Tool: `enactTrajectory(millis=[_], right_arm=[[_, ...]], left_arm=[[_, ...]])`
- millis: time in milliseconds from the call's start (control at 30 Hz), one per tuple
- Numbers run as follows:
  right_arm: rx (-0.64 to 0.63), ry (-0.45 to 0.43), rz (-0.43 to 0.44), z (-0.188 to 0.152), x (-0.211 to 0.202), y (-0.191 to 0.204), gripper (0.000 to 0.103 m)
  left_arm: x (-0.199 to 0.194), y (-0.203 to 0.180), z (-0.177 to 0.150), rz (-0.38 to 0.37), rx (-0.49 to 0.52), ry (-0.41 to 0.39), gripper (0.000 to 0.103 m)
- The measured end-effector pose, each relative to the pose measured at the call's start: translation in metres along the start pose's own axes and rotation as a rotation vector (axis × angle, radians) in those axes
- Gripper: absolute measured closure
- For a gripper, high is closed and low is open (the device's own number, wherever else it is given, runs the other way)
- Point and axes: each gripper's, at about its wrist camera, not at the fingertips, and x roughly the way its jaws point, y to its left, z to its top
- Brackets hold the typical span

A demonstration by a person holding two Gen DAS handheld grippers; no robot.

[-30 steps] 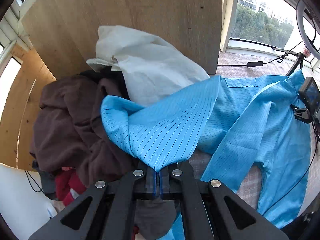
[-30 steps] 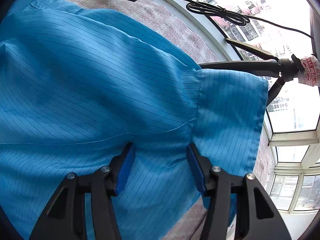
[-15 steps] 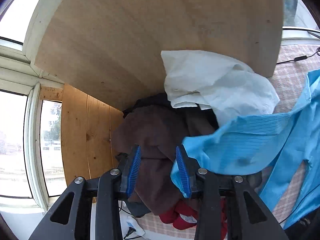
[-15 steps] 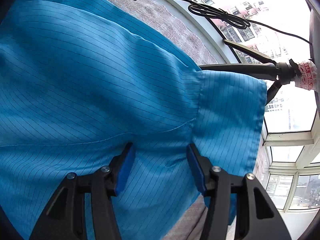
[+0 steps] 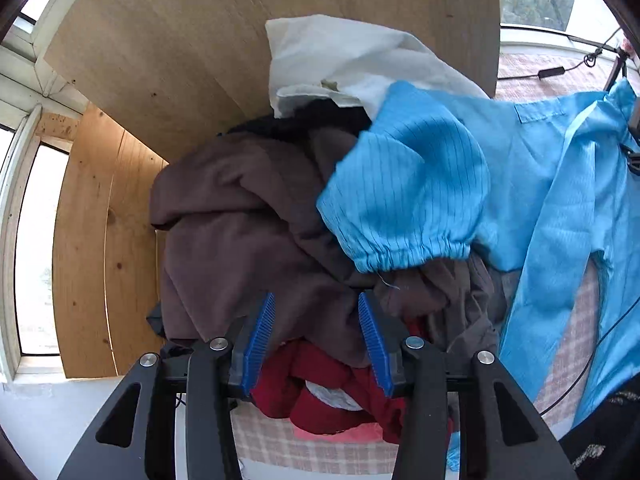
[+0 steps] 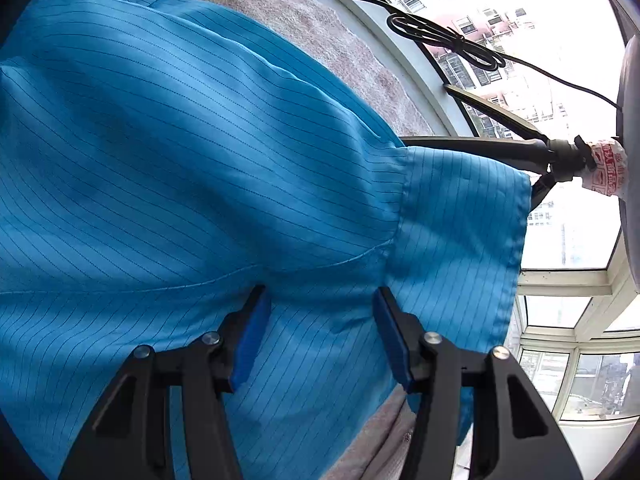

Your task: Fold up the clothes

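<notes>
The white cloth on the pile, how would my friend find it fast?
Find the big wooden board standing behind the heap of clothes. The white cloth leans against it at the very top, above the brown garment and beside the blue striped sleeve. It is the only pale, plain piece.

Left side: a heap of clothes, brown garment (image 5: 240, 232) on top, red one (image 5: 320, 384) beneath, fills the space under the left gripper (image 5: 316, 336), whose jaws are opening with nothing gripped.
Behind heap: wooden board (image 5: 192, 40) blocks passage.
Right side: blue garment (image 6: 192, 152) lies flat; tripod (image 6: 500, 148) and cable (image 6: 448, 36) border its far edge.
</notes>
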Motion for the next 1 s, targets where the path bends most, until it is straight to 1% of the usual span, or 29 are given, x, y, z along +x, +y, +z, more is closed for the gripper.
enactTrajectory(millis=[133, 200, 233, 300, 433, 533, 567, 600, 633, 667, 700, 733, 800, 867, 900, 1000], right_arm=[[0.014, 0.018, 0.019, 0.003, 0.003, -0.004, 0.05], [0.025, 0.026, 0.039, 0.011, 0.009, -0.009, 0.05], [0.031, 0.029, 0.05, 0.013, 0.011, -0.012, 0.05], [0.041, 0.036, 0.07, 0.014, 0.011, -0.015, 0.05], [0.054, 0.049, 0.098, 0.013, 0.006, -0.014, 0.05], [0.056, 0.053, 0.103, 0.014, 0.016, -0.018, 0.05], [0.054, 0.053, 0.101, 0.014, 0.016, -0.017, 0.05], [0.052, 0.053, 0.098, 0.014, 0.016, -0.017, 0.05], [0.051, 0.052, 0.096, 0.014, 0.015, -0.016, 0.05], [0.05, 0.051, 0.095, 0.014, 0.015, -0.016, 0.05], [0.05, 0.05, 0.094, 0.013, 0.015, -0.015, 0.05], [0.049, 0.048, 0.094, 0.013, 0.015, -0.015, 0.05], [0.048, 0.04, 0.095, 0.012, 0.015, -0.015, 0.05], [0.046, 0.035, 0.095, 0.012, 0.015, -0.015, 0.05], [0.046, 0.035, 0.096, 0.012, 0.014, -0.015, 0.05], [0.046, 0.036, 0.102, 0.01, 0.011, -0.014, 0.05]], left_arm=[[-0.003, -0.033, 0.0, 0.008, 0.068, -0.093, 0.059], [-0.005, -0.045, 0.008, 0.016, 0.108, -0.145, 0.054], [-0.005, -0.051, 0.012, 0.017, 0.125, -0.164, 0.054], [-0.002, -0.062, 0.017, 0.019, 0.159, -0.177, 0.054], [0.012, -0.082, 0.021, 0.05, 0.256, -0.149, 0.054], [0.016, -0.081, 0.022, 0.065, 0.251, -0.154, 0.053], [0.019, -0.076, 0.025, 0.069, 0.237, -0.147, 0.06], [0.022, -0.072, 0.028, 0.073, 0.223, -0.139, 0.07], [0.026, -0.068, 0.031, 0.079, 0.212, -0.133, 0.076], [0.027, -0.063, 0.034, 0.091, 0.2, -0.126, 0.091], [0.026, -0.057, 0.036, 0.103, 0.176, -0.124, 0.093], [0.023, -0.05, 0.039, 0.103, 0.148, -0.125, 0.093], [0.004, -0.033, 0.043, 0.066, 0.091, -0.129, 0.094], [-0.029, -0.015, 0.047, 0.019, 0.046, -0.141, 0.094], [-0.047, -0.007, 0.049, 0.009, 0.032, -0.15, 0.095], [-0.106, 0.016, 0.057, 0.01, -0.003, -0.188, 0.095]])
